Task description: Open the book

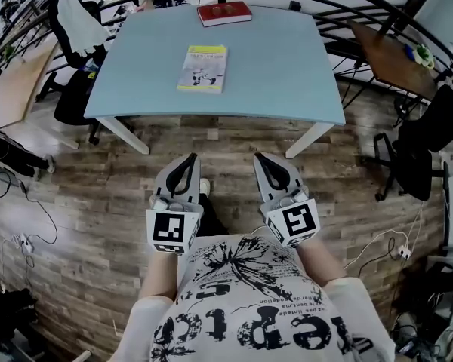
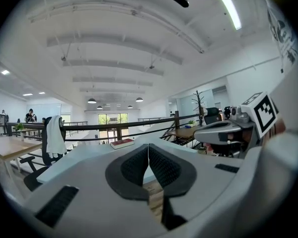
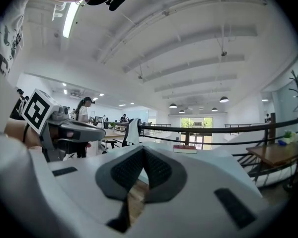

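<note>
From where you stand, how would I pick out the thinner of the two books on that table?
Start at the pale blue table straight ahead. The thin book lies flat and closed near the table's middle, a little towards the left and closer to the near edge. It has a pale illustrated cover with a yellow strip along its near edge, unlike the red book at the far edge.

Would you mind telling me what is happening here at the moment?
A person stands a little back from a light blue table, holding the left gripper and the right gripper out in front of them. Both grippers have their jaws together with nothing between them. A closed book with a yellow-edged cover lies near the middle of the table, and a red book lies at its far edge. Neither gripper touches either book, so nothing has been opened yet.
</note>
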`<state>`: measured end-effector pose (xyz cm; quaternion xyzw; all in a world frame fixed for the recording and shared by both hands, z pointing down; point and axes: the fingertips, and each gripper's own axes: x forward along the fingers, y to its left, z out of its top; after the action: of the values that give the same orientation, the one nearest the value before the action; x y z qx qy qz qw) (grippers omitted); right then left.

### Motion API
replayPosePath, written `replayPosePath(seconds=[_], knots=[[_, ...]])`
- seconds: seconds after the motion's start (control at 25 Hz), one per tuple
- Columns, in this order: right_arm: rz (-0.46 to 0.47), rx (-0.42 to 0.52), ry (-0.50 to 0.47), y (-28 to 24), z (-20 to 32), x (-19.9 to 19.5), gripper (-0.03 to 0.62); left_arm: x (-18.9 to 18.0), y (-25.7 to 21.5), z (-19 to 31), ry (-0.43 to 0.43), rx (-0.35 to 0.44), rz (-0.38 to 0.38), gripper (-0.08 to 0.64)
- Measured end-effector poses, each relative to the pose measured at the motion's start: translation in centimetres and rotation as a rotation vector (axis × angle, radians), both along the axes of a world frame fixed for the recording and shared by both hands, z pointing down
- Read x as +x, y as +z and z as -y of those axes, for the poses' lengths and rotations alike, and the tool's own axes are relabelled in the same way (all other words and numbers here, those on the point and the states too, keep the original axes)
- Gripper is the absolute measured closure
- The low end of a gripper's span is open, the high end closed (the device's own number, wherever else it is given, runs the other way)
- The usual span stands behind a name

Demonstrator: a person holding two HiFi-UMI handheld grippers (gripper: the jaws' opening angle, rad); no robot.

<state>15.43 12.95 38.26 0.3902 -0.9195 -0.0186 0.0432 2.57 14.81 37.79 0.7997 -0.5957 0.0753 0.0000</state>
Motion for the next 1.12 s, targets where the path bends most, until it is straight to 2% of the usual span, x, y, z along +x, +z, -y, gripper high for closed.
replayPosePath(seconds=[0.28,0.64,0.96,1.12], knots=[[-0.033,-0.038,0.081,0.4,10.0,-5.7,0.584,-6.1,0.5,11.0,0.069,-0.035,0.001,0.54],[-0.025,-0.083,0.216,0.3,23.3,-11.2,0.584,-12.2,0.5,25.6,0.187,-0.078,0.047,0.54],[-0.06,-0.166,0.258,3.1,29.3,-12.9,0.584,-12.7,4.4,31.9,0.282,-0.174,0.042,0.54],[-0.074,-0.221,0.251,5.3,31.5,-12.4,0.584,-11.2,8.6,34.0,0.334,-0.275,0.103,0.54]])
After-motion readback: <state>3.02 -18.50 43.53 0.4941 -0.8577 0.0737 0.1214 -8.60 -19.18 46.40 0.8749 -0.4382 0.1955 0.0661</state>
